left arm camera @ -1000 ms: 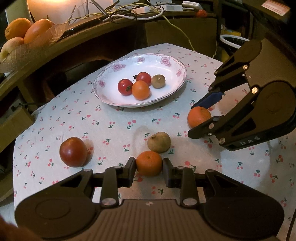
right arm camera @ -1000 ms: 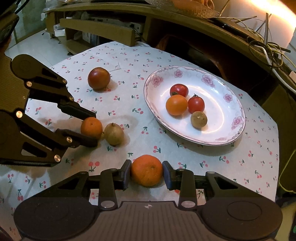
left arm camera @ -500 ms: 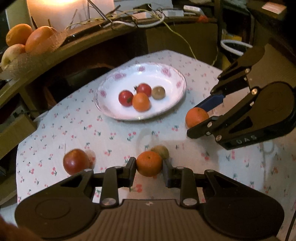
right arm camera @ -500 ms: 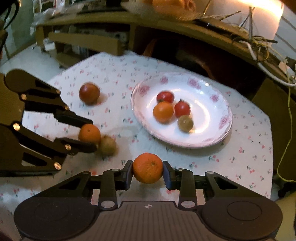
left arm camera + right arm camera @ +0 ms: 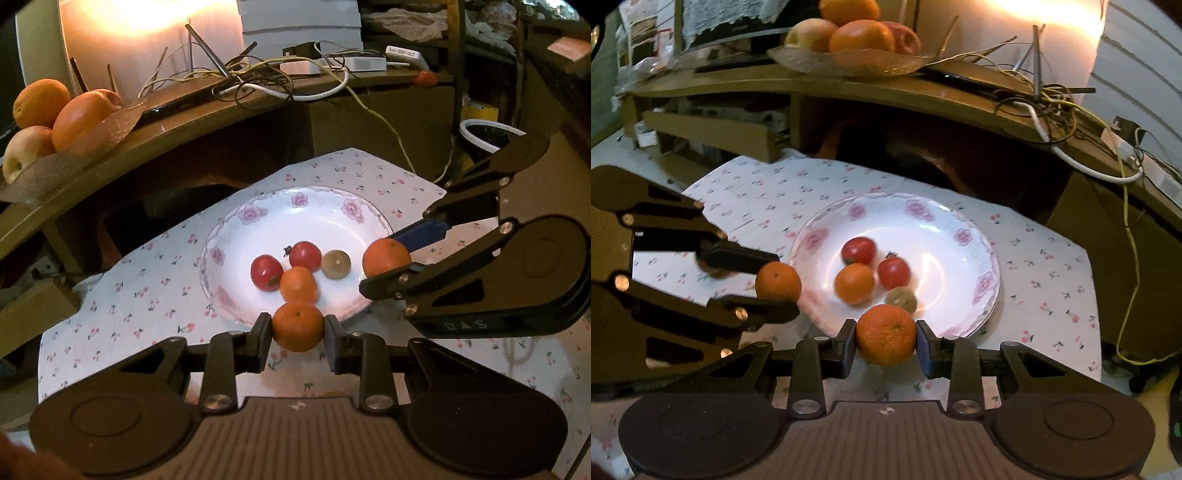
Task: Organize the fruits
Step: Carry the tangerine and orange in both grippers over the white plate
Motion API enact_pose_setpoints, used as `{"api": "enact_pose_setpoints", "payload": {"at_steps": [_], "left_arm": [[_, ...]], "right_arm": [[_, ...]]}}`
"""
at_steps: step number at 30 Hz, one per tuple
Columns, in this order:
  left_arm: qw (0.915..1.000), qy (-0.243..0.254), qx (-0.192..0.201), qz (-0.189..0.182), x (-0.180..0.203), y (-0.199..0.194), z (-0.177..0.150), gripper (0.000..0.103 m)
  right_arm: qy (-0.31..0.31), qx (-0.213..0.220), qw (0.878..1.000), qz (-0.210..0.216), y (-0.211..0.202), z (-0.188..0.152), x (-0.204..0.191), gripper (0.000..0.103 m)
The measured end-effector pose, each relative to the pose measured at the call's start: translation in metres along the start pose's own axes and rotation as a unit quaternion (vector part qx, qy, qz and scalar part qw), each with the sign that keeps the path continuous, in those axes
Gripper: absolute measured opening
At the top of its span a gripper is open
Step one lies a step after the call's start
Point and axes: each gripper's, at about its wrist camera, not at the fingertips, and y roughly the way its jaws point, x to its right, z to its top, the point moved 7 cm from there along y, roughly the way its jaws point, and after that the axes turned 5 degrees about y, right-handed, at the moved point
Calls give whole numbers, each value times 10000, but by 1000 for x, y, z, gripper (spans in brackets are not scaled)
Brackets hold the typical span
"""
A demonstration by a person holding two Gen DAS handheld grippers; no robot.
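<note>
- Left gripper [image 5: 297, 332] was clamped on an orange [image 5: 297, 326], pads on both sides of it, jaws only as wide as the fruit. It hung just off the near rim of the plate [image 5: 229, 258].
- Right gripper [image 5: 886, 341] was the same deal, pinching its own orange [image 5: 886, 334] across the middle and held near the plate's front edge, with no slack visible.
- Each claw showed up in the other's camera, one on either side of the plate, close but not touching.
- The plate already had two tomatoes [image 5: 266, 272], a third orange [image 5: 298, 284] and a small brownish fruit [image 5: 335, 263] bunched in the middle.
- Step in hand looked like dropping both oranges into the plate. Best bet: carry each one past the rim, go low over a bare white patch, then let go gently so it doesn't roll into the pile or knock anything out.
- Worth staggering the two releases so the claws don't bump over the dish.
- The plate sat on a cherry-print cloth [image 5: 1052, 266].
</note>
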Motion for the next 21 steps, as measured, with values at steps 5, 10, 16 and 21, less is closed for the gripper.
{"api": "enact_pose_setpoints", "payload": {"at_steps": [5,10,16,21], "left_arm": [[10000,7,19,27,-2,9,4,35],[10000,-23,-11,81,-8,18,3,35],[9999,-56,-37,103,-12,25,2,35],[9999,-72,-51,124,-12,30,2,35]], "right_arm": [[64,-2,9999,-96,10,3,3,33],[79,11,9998,-173,17,5,4,33],[107,-24,9996,-251,24,6,8,33],[153,-34,9995,-275,26,7,10,34]]}}
